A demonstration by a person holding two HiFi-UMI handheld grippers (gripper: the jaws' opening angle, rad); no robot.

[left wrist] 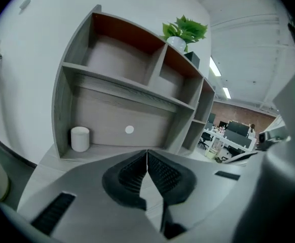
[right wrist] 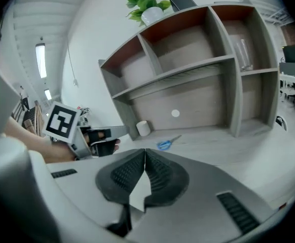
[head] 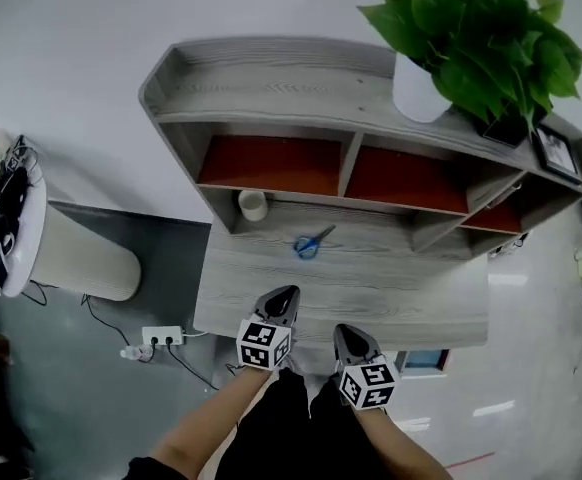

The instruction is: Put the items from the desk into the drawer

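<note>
Head view: steeply down on the desk (head: 391,288) from overhead. Gripper views: low, near its front edge, facing the same shelves (left wrist: 122,87).

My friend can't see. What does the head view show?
The left gripper and right gripper, both shut and empty, hover at the near edge of a grey desk. Blue scissors lie mid-desk, a white cup stands back left, a plant tops the shelves.

**A:** anyone spot any readable text or numbers here?

**B:** nope, nothing legible. Just black-and-white square patterns on the cubes of the left gripper (head: 285,296) and right gripper (head: 347,334). The framed picture (head: 556,151) at the shelf top's right end is too small to read.
</note>
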